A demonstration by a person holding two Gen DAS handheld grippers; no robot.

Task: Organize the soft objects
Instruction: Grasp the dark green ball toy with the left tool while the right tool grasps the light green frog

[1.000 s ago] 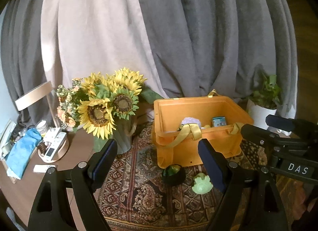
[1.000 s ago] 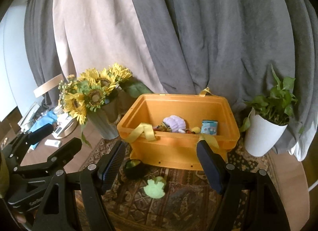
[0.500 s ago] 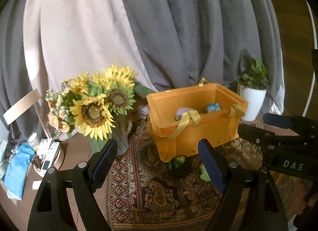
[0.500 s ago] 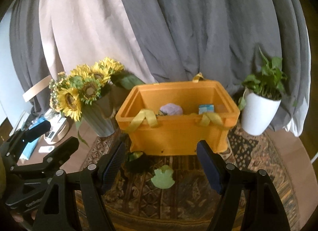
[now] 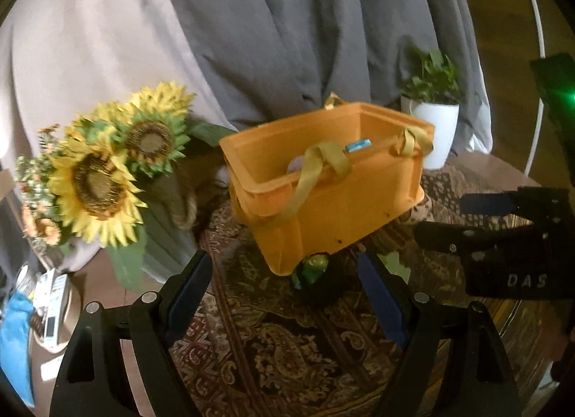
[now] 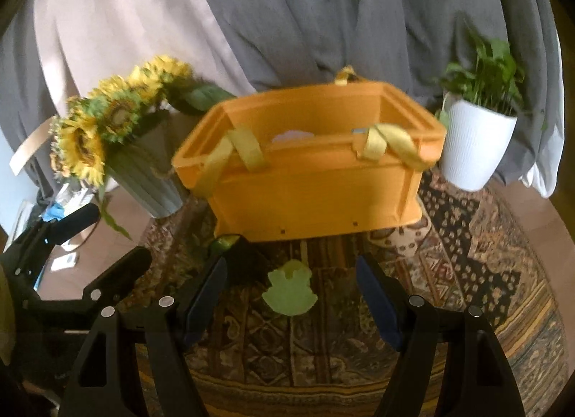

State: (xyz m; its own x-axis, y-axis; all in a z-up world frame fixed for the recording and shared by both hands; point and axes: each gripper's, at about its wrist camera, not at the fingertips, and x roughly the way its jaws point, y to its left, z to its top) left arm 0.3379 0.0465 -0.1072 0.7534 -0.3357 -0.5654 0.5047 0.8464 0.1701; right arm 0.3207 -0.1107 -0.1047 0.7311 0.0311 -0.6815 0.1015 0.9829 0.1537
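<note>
Hovering with jaws spread and empty, the left gripper (image 5: 284, 295) and right gripper (image 6: 291, 295) face two soft toys beside the orange bin (image 6: 316, 187); next, pinch the pale green toy (image 6: 289, 289) on the rug.

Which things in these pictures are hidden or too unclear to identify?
- Orange bin contents: both views, near wall hides all but a pale top and a blue edge.
- Dark toy: right view, left finger covers it.
- Clutter: left view, blurred, cut off.
</note>
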